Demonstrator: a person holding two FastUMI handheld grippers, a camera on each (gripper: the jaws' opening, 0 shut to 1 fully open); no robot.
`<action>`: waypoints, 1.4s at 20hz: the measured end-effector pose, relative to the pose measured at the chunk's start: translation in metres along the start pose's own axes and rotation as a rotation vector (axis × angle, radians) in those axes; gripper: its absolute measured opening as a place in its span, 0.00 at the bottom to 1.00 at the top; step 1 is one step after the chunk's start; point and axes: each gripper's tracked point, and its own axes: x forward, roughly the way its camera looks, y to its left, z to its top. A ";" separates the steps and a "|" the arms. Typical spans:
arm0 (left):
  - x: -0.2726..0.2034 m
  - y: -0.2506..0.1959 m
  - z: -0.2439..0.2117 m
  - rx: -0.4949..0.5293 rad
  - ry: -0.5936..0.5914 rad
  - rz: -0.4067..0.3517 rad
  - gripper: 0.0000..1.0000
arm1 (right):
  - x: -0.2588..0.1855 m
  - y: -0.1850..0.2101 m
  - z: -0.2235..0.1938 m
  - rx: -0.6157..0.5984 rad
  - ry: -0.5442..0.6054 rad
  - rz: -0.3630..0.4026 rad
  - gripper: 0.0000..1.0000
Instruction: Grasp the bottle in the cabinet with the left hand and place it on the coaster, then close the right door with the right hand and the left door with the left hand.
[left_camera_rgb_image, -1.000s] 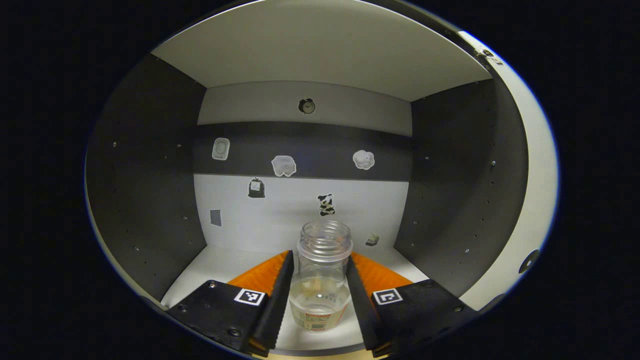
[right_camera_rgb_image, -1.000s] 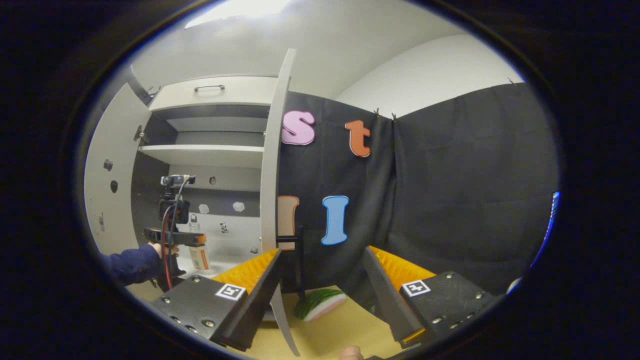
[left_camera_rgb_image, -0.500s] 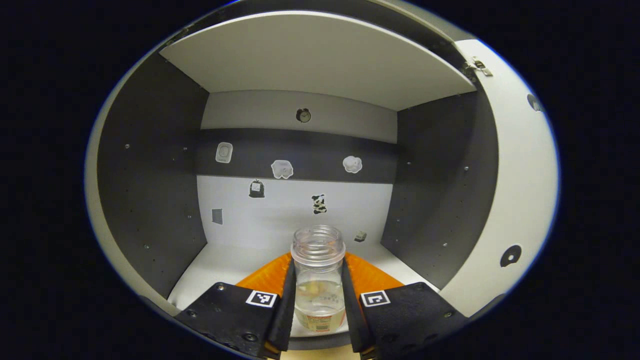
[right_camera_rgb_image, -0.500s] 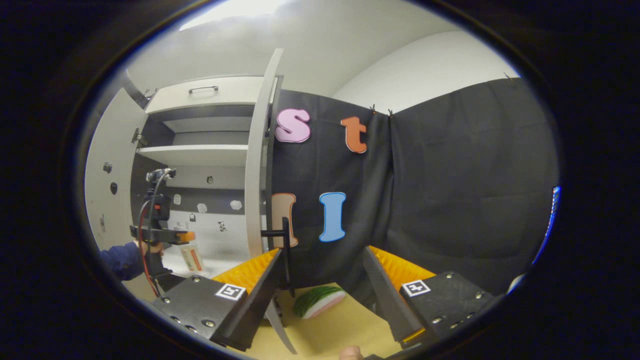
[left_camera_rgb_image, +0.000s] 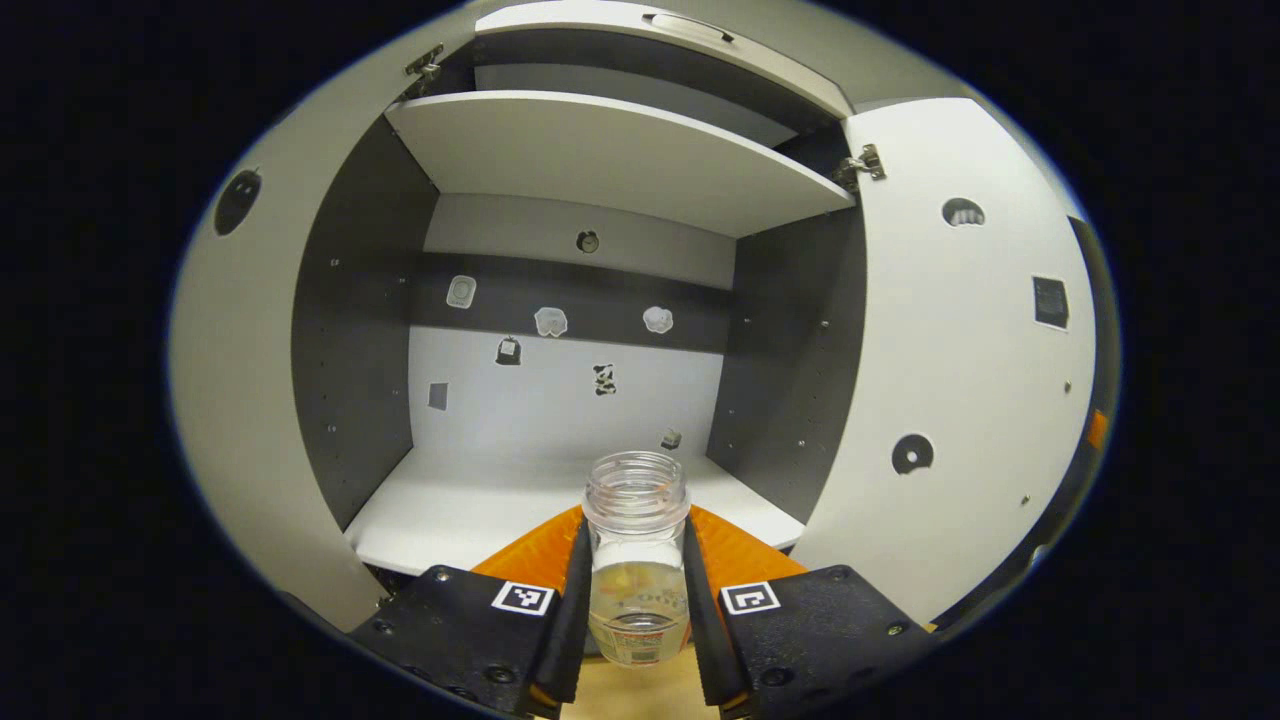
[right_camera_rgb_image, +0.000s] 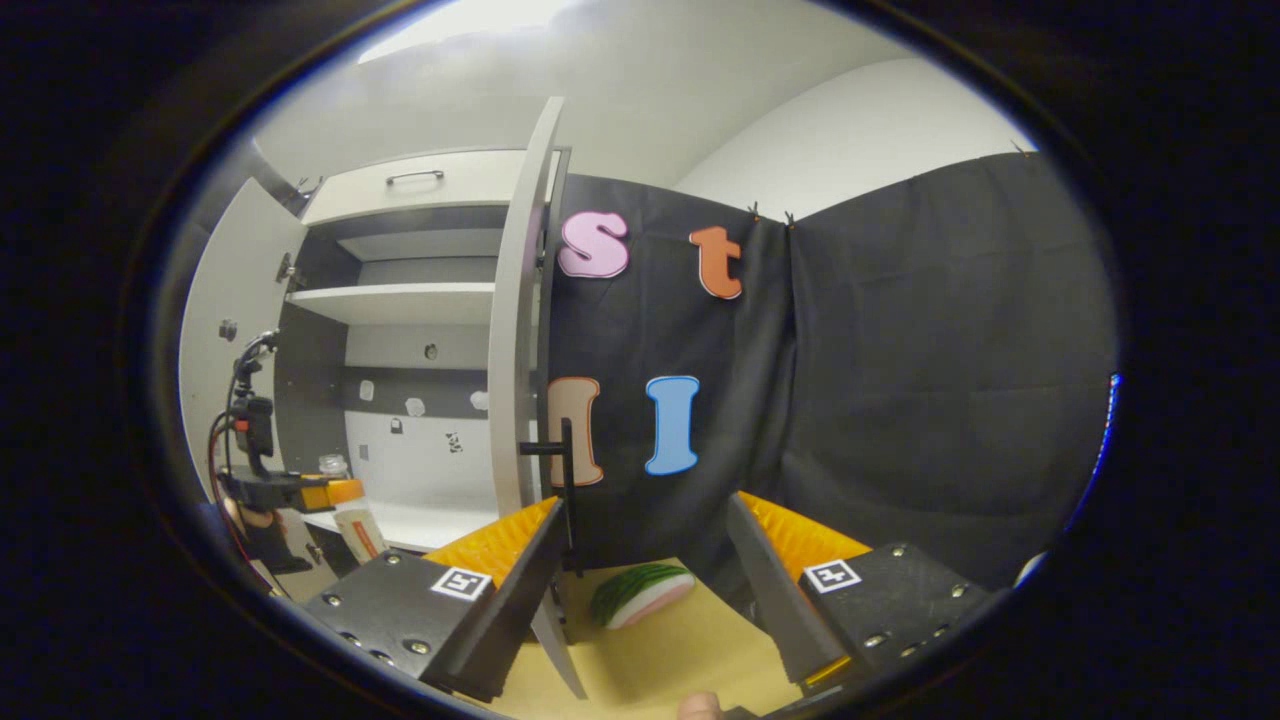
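Note:
A clear, capless bottle (left_camera_rgb_image: 637, 560) with a little liquid and a label low down is held upright in my left gripper (left_camera_rgb_image: 636, 600), which is shut on its body. It hangs just outside the cabinet's lower shelf (left_camera_rgb_image: 480, 505), over the front edge. In the right gripper view the same bottle (right_camera_rgb_image: 350, 510) and the left gripper (right_camera_rgb_image: 305, 492) show at the far left in front of the cabinet. My right gripper (right_camera_rgb_image: 645, 590) stands open with nothing between its fingers, near the right door (right_camera_rgb_image: 515, 340) and its dark handle (right_camera_rgb_image: 560, 480). Both the left door (left_camera_rgb_image: 245, 400) and the right door (left_camera_rgb_image: 960, 350) stand open.
A green and pink slice-shaped object (right_camera_rgb_image: 640, 592) lies on the tan tabletop (right_camera_rgb_image: 680, 650) ahead of my right gripper. An upper shelf (left_camera_rgb_image: 610, 150) spans the cabinet. Small stickers dot the cabinet's back wall (left_camera_rgb_image: 560, 400). Black cloth hangs to the right of the cabinet.
My left gripper closed on the bottle and drew back out of the cabinet with it. The right gripper view shifted slightly, with the right door edge nearer.

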 end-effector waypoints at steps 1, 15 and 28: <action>-0.007 -0.003 -0.010 0.001 0.004 -0.006 0.47 | 0.000 0.000 0.000 0.002 -0.004 0.001 0.98; -0.075 -0.015 -0.180 -0.077 0.152 -0.016 0.47 | 0.008 -0.013 0.006 0.009 -0.021 0.004 0.98; -0.112 -0.028 -0.308 -0.124 0.374 0.010 0.47 | 0.008 -0.026 0.007 -0.025 -0.022 -0.032 0.98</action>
